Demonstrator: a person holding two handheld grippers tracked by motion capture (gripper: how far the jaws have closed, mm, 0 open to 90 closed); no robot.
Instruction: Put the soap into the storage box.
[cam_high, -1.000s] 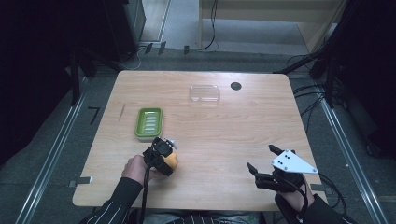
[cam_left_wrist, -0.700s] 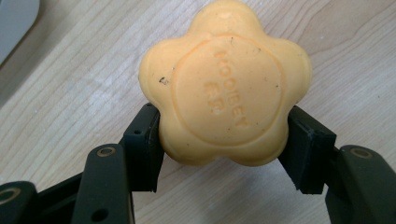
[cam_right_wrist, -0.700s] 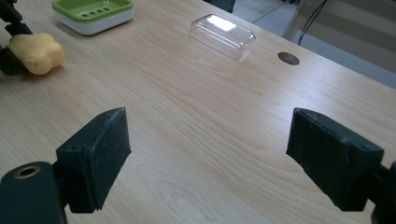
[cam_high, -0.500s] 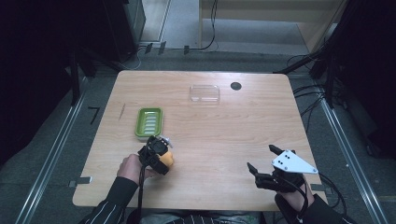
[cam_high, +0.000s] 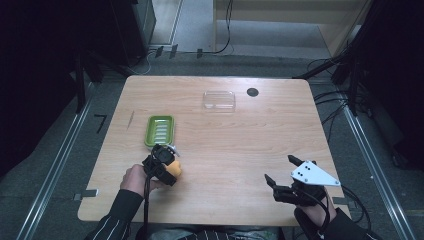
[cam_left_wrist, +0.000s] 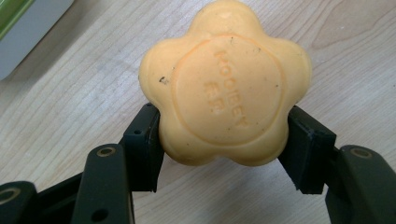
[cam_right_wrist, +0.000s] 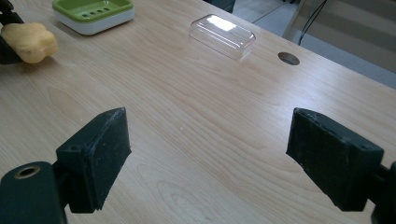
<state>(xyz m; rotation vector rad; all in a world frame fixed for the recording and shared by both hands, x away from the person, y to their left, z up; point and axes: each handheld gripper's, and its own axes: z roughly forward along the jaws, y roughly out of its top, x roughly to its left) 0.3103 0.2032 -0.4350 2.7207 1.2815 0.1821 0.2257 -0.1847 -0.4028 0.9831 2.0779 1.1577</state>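
Soap (cam_left_wrist: 224, 88), orange and shaped like a flower with five rounded lobes, is gripped between the two black jaws of the left gripper (cam_high: 162, 165), one jaw pressing on each side of it. In the high view this gripper is near the front left part of the wooden table (cam_high: 250, 135), at about 7 o'clock from the table's middle, and the person's left hand (cam_high: 135, 179) holds it from behind, with a striped sleeve (cam_high: 117, 217) coming in from the bottom edge. The soap shows there as an orange piece at the gripper's tip, just beside the near end of the green soap dish (cam_high: 160, 131), which lies at 12 o'clock from it. A round stamped field on the soap carries raised letters; they read something like "HOOIBEY", but they are too soft to read with certainty, and two smaller marks under them cannot be read. The right gripper (cam_high: 282, 177) is at about 5 o'clock, near the front right corner, with its jaws spread wide and nothing between them. A clear plastic lid (cam_high: 219, 100) lies at 12 o'clock, with a dark round hole (cam_high: 252, 92) just beside it.
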